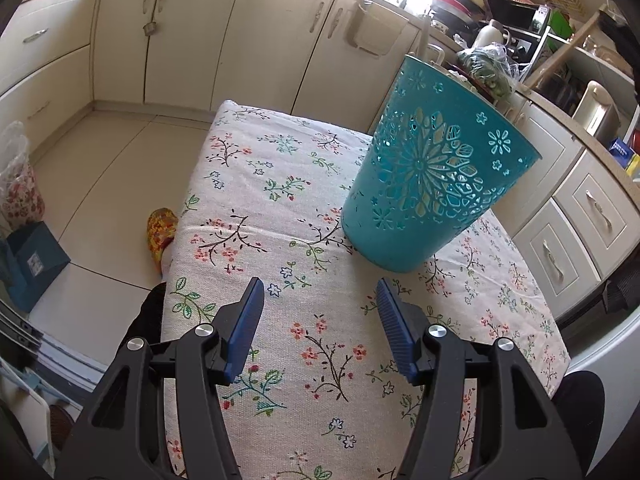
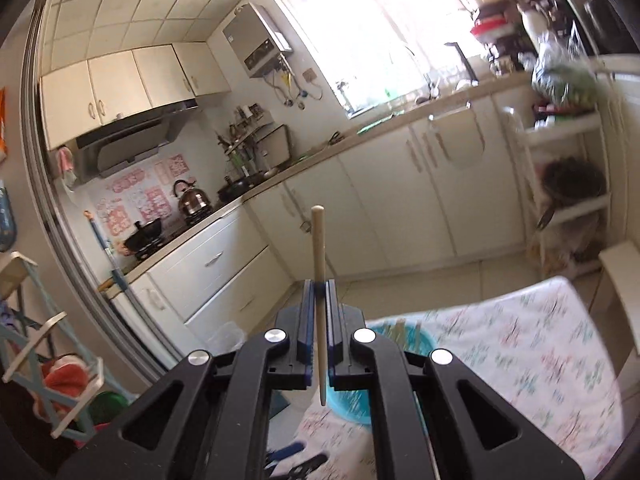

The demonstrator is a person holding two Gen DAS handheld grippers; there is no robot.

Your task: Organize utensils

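Observation:
A teal perforated holder stands on the floral tablecloth, toward its right side. My left gripper is open and empty, a short way in front of the holder and above the cloth. My right gripper is shut on a wooden chopstick, held upright above the table. The teal holder shows below it in the right wrist view, with several chopsticks in it. The other gripper's blue fingers show at the bottom.
Cream kitchen cabinets stand beyond the table's far edge. A cluttered counter lies at the right. A foot in a patterned slipper rests on the tiled floor at the table's left edge. A shelf rack stands past the table.

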